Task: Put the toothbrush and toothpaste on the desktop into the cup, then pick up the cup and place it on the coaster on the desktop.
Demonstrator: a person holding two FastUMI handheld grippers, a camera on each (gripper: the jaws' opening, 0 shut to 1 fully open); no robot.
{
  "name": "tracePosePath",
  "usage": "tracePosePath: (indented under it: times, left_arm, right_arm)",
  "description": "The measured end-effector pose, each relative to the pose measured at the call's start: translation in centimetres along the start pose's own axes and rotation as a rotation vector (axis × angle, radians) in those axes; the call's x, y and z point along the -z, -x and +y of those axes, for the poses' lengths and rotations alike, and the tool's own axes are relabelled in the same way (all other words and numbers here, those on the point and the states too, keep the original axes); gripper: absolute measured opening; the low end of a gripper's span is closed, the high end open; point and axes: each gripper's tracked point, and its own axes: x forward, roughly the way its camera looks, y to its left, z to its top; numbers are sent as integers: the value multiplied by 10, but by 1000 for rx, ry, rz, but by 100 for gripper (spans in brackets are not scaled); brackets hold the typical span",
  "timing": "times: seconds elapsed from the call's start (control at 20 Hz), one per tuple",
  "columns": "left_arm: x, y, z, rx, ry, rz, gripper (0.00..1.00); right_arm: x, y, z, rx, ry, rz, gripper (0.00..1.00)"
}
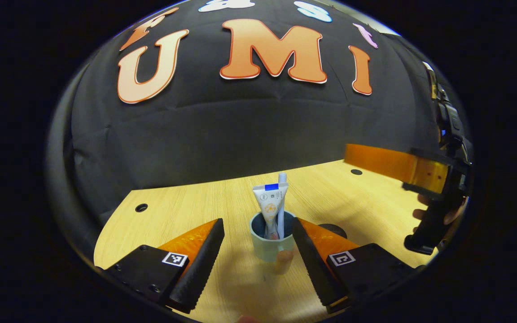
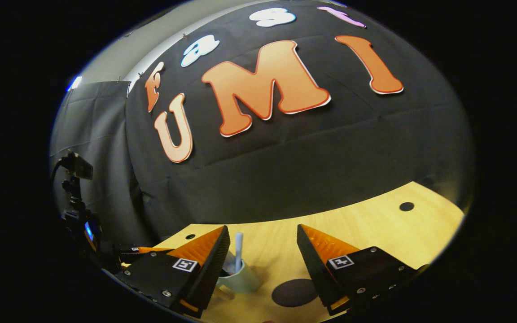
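Observation:
A pale green cup (image 1: 267, 249) stands upright on the wooden desktop (image 1: 204, 202). A white toothpaste tube (image 1: 268, 202) and a white toothbrush handle (image 1: 282, 193) stick up out of it. My left gripper (image 1: 257, 220) is open with the cup between its fingertips; the right finger is close to the cup's wall and the left finger stands apart. The dark round coaster (image 1: 335, 229) lies just right of the cup. In the right gripper view the cup (image 2: 245, 280) sits half behind the left finger, the toothbrush (image 2: 238, 249) rises from it, and the coaster (image 2: 292, 291) lies beside it. My right gripper (image 2: 263, 229) is open, holding nothing.
The other gripper (image 1: 388, 163), held by a hand (image 1: 420, 213), hovers above the desktop at the right. Small round holes (image 1: 141, 207) (image 1: 356, 172) mark the desktop near the black cloth wall. A dark camera stand (image 2: 74, 188) rises at the far left.

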Motion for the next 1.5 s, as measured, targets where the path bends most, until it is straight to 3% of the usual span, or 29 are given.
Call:
tracePosePath:
  times: [0.2, 0.75, 1.1, 1.5]
  left_arm:
    - [-1, -7, -11, 36, 56, 127, 99]
    - [36, -36, -34, 57, 1, 437, 99]
    - [48, -42, -27, 21, -84, 557, 99]
    - [68, -64, -36, 29, 24, 763, 99]
  right_arm:
    - [-17, 26, -35, 58, 45, 11, 97]
    - [-38, 73, -112, 188, 152, 17, 98]
    - [-38, 81, -147, 254, 184, 36, 98]
    - [-25, 85, -170, 307, 183, 66, 100]
